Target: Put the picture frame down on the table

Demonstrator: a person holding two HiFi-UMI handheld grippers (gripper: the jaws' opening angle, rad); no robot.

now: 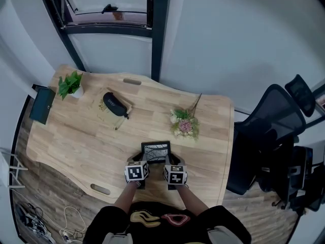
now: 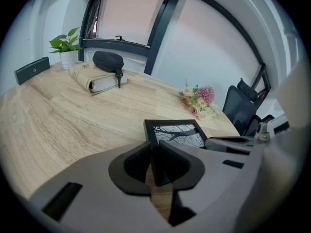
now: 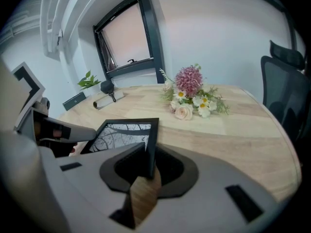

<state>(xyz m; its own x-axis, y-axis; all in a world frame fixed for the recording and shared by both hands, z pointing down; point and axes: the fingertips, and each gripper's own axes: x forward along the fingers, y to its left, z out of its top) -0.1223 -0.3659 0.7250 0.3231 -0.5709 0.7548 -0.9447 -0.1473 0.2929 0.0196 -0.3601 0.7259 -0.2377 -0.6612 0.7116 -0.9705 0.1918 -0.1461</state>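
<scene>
Head view shows the picture frame (image 1: 156,152) near the front edge of the wooden surface (image 1: 76,136), right in front of the person, held from both sides. The left claw (image 2: 154,160) is closed on the frame's left side. The right claw (image 3: 146,160) is closed on its right side. Each gripper view shows the thin black edge pinched tight between that claw's two jaws. The frame lies almost flat, picture side up, very low over the wood. I cannot tell if its back touches the surface yet. To do this step well, I think both claws should go down slowly and together, so the frame stays level and no corner hits first. Once the whole back rests on the wood, both claws can let go softly at the same time. Then they can slide out to the sides without dragging the frame along. The frame sits close to the front edge, so it would be safer to check that all of it is over the wood before letting go. The bunch of flowers (image 1: 184,123) is farther back and well apart, so it should not get bumped.
</scene>
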